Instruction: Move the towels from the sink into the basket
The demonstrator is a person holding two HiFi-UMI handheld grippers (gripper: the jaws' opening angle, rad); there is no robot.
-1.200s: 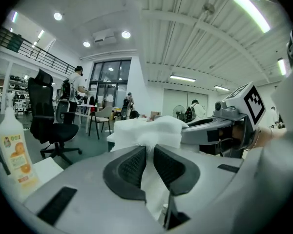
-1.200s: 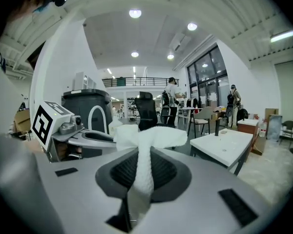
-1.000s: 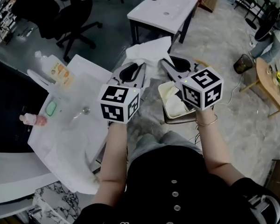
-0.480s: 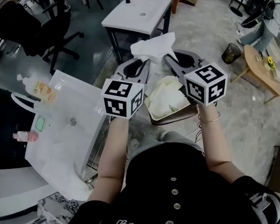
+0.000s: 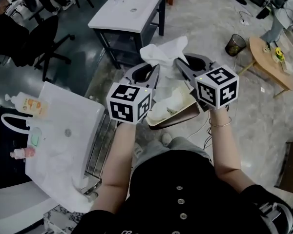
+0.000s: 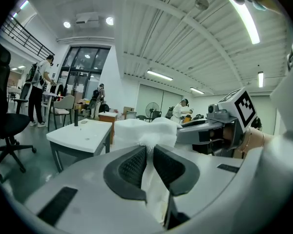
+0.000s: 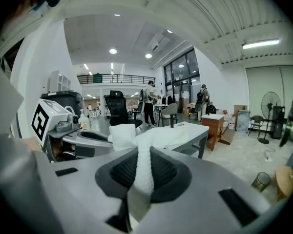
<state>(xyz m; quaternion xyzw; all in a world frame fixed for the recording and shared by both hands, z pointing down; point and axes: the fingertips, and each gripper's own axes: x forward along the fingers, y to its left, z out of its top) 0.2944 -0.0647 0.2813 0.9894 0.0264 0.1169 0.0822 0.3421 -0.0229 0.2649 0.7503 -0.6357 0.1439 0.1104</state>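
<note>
Left hand-held gripper [image 6: 147,152] and right hand-held gripper [image 7: 142,155] each pinch one end of a white towel [image 5: 162,52]. Its long axis runs left-right between their tips and its bunched edge points far, above the basket [image 5: 177,120], right of the sink [image 5: 78,116].

A bunched-up white towel [image 5: 163,52] is up in the air near the brown basket [image 5: 177,121]. A pale towel [image 5: 168,104] lies inside it.

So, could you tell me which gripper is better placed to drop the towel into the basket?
Right, probably: both hold the same white towel, but the right gripper hangs above the basket, the left gripper beside its rim.
</note>
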